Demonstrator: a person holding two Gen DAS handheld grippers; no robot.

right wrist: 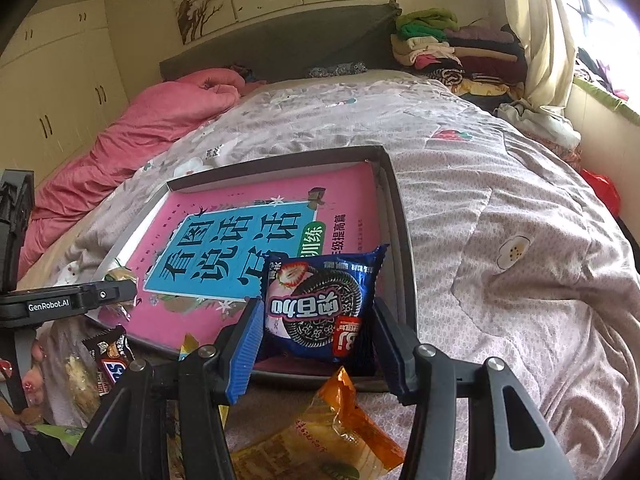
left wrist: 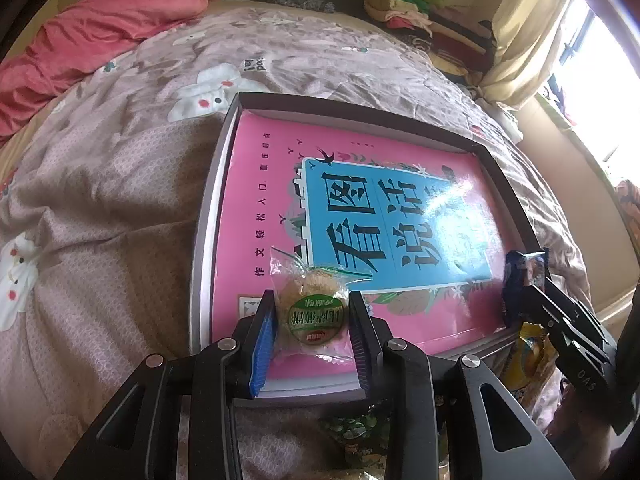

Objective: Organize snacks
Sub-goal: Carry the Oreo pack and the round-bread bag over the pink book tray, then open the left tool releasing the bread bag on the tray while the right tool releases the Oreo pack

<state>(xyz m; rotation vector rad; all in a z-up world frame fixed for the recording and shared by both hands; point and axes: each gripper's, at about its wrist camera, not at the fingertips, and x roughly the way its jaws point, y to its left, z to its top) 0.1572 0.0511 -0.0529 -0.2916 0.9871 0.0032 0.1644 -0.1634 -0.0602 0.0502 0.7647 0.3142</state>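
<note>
Pink book cover fills the shallow dark-rimmed box lying on the floral quilt, and both claws are over its near edge. Left gripper is clamped on a clear-wrapped round pastry with a green label, blue pads squeezing the wrapper from both sides, the pastry sitting at six o'clock on the book. At three o'clock in the left wrist view the other claw shows with its dark blue packet.

Over on the right wrist view, the right gripper has a blue cookie packet, strawberry sandwich biscuit printed on it, between its jaws above the box's near right corner; the jaws stand partly apart and whether the pads are pressing the packet I cannot tell. Loose snacks lie outside the box on the quilt: an orange-and-yellow packet at six o'clock, a Snickers bar at eight o'clock. Pink duvet is bunched at ten o'clock, folded clothes at one o'clock.
</note>
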